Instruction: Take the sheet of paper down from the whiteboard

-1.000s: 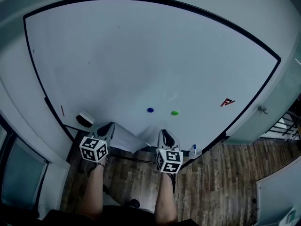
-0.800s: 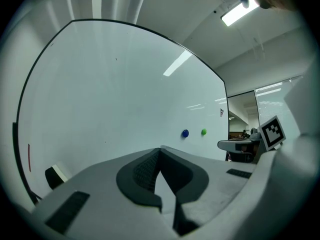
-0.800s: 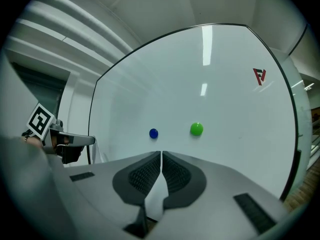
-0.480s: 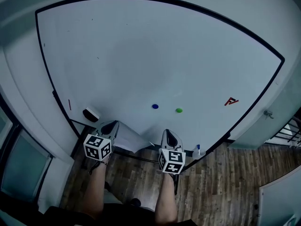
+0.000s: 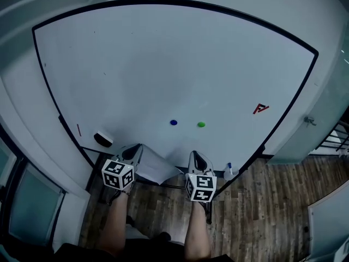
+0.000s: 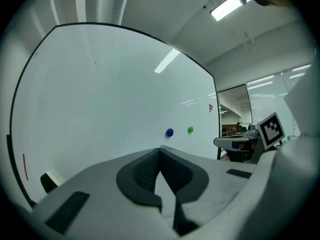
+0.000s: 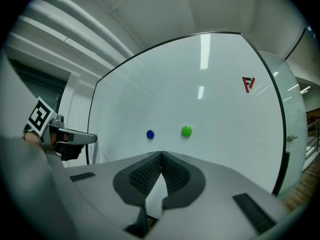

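The sheet of paper (image 5: 155,168) is off the whiteboard (image 5: 163,64) and hangs in front of the board's lower edge, stretched between my two grippers. My left gripper (image 5: 136,149) is shut on its left edge, and a white sliver shows between the pads (image 6: 145,171). My right gripper (image 5: 195,156) is shut at the sheet's right corner, with the same white strip in its jaw gap (image 7: 161,155). A blue magnet (image 5: 173,123) and a green magnet (image 5: 201,125) stay on the board just above.
A black eraser (image 5: 102,140) sits at the board's lower left and a small blue-capped bottle (image 5: 228,171) at its lower right. A red logo (image 5: 261,108) marks the board. Wooden floor (image 5: 262,212) lies below, and a glass partition (image 5: 332,97) stands to the right.
Both grippers have drifted slightly to the right with the sheet between them. The head view has shifted over the board.
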Demonstrator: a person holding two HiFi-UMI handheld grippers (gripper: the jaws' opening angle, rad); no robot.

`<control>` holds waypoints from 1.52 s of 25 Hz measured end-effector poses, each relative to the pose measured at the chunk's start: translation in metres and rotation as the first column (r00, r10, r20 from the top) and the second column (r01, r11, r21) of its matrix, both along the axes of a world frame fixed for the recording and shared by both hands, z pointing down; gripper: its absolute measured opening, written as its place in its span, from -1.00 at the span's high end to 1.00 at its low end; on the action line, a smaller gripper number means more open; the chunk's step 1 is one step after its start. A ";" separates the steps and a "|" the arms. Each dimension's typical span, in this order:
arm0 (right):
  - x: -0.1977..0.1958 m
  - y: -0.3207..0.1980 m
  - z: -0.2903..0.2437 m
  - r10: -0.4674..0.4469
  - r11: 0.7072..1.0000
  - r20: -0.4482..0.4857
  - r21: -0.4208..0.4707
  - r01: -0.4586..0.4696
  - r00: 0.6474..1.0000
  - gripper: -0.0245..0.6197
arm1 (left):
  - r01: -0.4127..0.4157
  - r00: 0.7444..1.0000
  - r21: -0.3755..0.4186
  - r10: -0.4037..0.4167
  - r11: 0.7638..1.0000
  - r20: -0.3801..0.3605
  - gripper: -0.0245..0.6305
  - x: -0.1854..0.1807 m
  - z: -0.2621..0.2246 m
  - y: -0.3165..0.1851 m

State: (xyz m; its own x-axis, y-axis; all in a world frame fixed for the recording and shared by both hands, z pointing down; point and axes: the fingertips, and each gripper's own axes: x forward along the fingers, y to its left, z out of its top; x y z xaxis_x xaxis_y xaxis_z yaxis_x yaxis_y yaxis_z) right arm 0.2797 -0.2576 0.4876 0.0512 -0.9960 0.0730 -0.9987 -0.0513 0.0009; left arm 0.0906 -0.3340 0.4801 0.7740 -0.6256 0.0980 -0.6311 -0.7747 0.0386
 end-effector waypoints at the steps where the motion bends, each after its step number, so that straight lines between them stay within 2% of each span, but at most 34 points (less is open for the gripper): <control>1: 0.002 0.002 -0.001 0.003 1.000 0.001 0.002 -0.003 1.000 0.85 | -0.006 1.000 0.002 0.006 1.000 0.004 0.87 0.003 0.000 0.001; 12: 0.024 0.009 -0.004 0.030 1.000 -0.011 0.000 -0.030 0.999 0.85 | -0.024 1.000 0.023 0.024 0.999 0.021 0.87 0.024 -0.007 0.004; 38: 0.038 -0.003 -0.004 0.028 1.000 -0.028 -0.008 -0.028 0.999 0.85 | -0.038 0.999 0.023 0.038 0.999 0.018 0.87 0.041 -0.007 -0.012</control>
